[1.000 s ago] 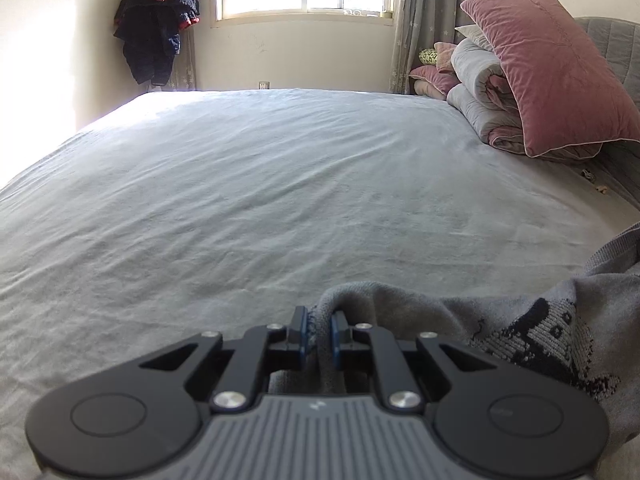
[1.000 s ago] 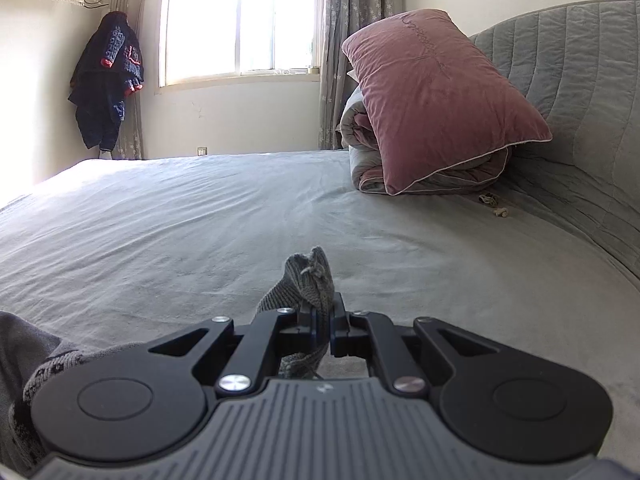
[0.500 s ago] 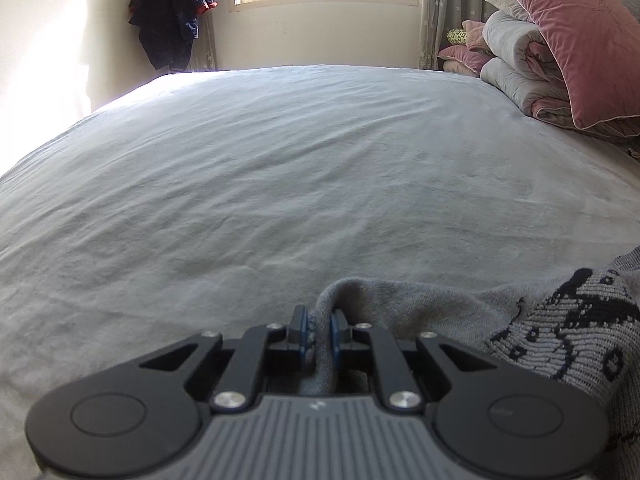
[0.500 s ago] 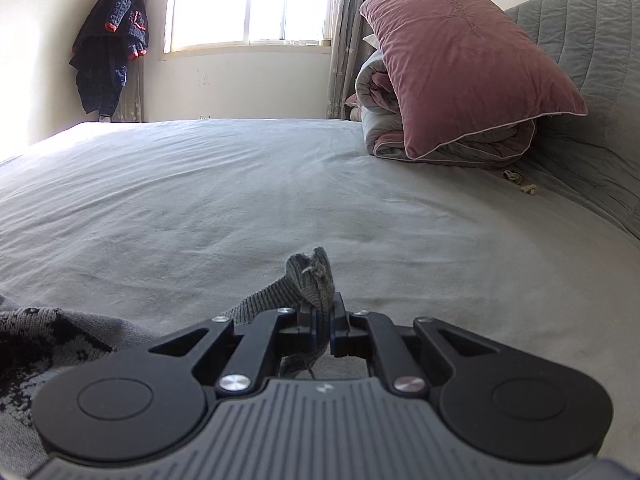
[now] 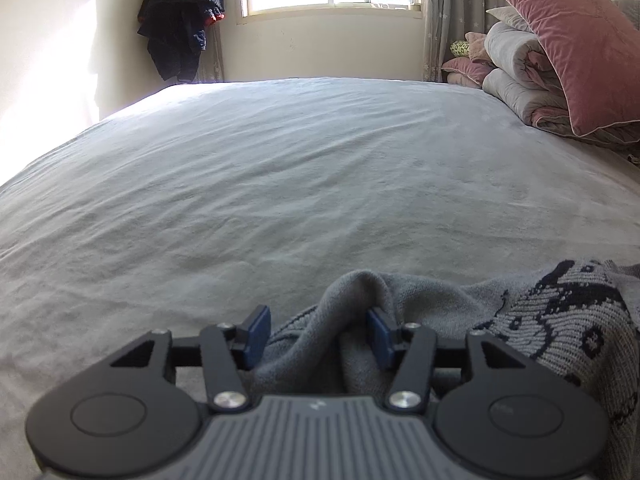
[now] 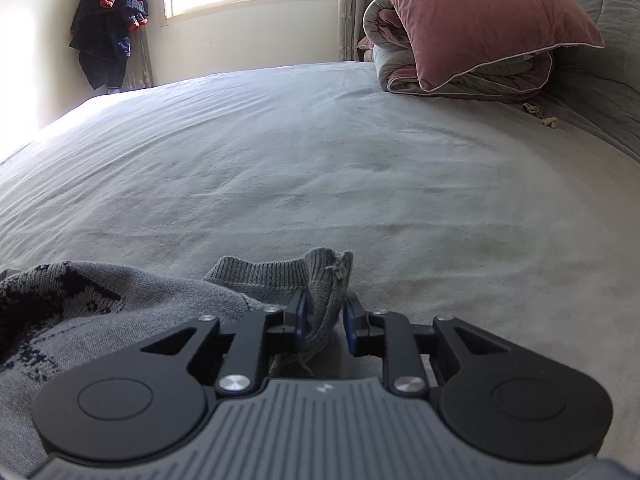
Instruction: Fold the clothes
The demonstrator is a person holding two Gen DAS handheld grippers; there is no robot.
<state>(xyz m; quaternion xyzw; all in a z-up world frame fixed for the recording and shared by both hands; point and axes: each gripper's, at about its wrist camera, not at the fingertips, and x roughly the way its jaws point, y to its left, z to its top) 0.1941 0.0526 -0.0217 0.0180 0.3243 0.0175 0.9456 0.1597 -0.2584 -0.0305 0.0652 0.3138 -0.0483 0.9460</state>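
A grey knit sweater (image 5: 440, 312) with a dark pattern lies on the grey bed sheet (image 5: 300, 180), at the near edge of both views. My left gripper (image 5: 318, 336) is open, its blue pads wide apart, with a fold of the sweater lying loose between them. In the right wrist view the sweater (image 6: 132, 312) spreads to the left. My right gripper (image 6: 324, 320) is partly open; the ribbed hem (image 6: 328, 276) stands between the pads with a gap on the right side.
A pink pillow (image 5: 568, 44) sits on folded quilts (image 5: 516, 80) at the far right, also in the right wrist view (image 6: 472, 20). A dark jacket (image 5: 180, 20) hangs by the window. A grey padded headboard (image 6: 600, 60) is at the right.
Both grippers have opened and let go of the sweater, the left one wide, the right one a little. Both have dropped lower towards the bed, and the sweater now rests on the sheet.
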